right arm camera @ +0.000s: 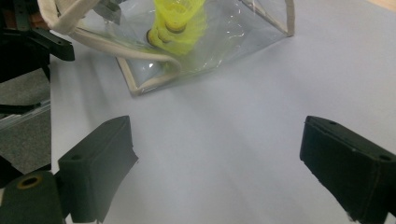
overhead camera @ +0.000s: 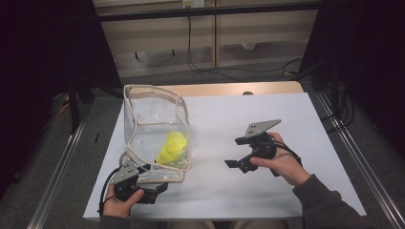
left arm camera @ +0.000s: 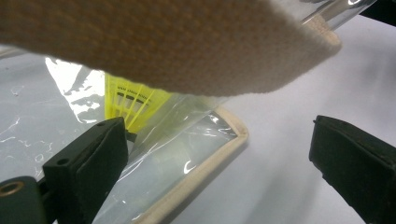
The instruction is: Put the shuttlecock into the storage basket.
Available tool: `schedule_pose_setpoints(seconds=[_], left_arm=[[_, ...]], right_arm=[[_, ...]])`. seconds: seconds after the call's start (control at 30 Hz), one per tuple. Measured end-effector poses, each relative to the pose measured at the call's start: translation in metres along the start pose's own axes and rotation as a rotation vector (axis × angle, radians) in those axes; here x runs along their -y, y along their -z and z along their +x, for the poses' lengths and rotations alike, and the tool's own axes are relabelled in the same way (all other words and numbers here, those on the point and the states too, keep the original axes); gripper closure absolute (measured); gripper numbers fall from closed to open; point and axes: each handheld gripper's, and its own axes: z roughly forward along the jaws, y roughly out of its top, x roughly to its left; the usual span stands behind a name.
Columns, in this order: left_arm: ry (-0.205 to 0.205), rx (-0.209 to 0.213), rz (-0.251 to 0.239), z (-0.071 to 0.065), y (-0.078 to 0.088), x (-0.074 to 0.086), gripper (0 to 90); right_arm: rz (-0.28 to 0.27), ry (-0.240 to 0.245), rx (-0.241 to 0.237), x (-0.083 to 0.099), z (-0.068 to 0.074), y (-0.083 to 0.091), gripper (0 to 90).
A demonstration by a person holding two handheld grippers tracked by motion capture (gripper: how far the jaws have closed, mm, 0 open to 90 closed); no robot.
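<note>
We see a clear plastic bag point(overhead camera: 154, 125) w/ beige fabric trim standing on the white table top point(overhead camera: 267, 191), mouth open upward. Taking the bag as our landmark: a yellow shuttlecock point(overhead camera: 172, 148) sits inside it, low down against the near wall, cork end down and skirt up (in the right gripper view point(right arm camera: 180, 21) it shows thru the plastic, dark ring at its base).

The left gripper point(overhead camera: 152, 187) is just at the bag's near bottom edge, held in the person's left hand point(overhead camera: 120, 202). In the left gripper view point(left arm camera: 219, 154) its jaws stand wide apart and clamp nothing; one jaw lies against the clear wall close to the shuttlecock point(left arm camera: 133, 102), the other is out over bare table beside the bag's trimmed corner. The beige strap point(left arm camera: 154, 42) of the bag's rim crosses the top of that view, v. close to the camera. We can't tell if the jaw actually presses the plastic or only sits next to it.

The right gripper point(overhead camera: 232, 163) is well apart from the bag, off to its right over bare table, in the person's right hand point(overhead camera: 282, 164), jaws pointing back toward the bag. In the right gripper view point(right arm camera: 215, 154) the jaws are spread wide w/ nothing between them but white surface; the bag point(right arm camera: 261, 23) lies beyond them, near the left gripper point(right arm camera: 28, 42).
</note>
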Motion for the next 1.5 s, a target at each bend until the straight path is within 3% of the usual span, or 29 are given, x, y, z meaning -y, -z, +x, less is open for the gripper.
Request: schedule_pose_setpoints(seconds=[1.5], left_arm=[[-0.001, -0.003, -0.002, 0.0, 0.0, 0.0, 4.5]], right_arm=[[-0.018, -0.043, 0.066, 0.047, -0.013, 0.024, 8.9]])
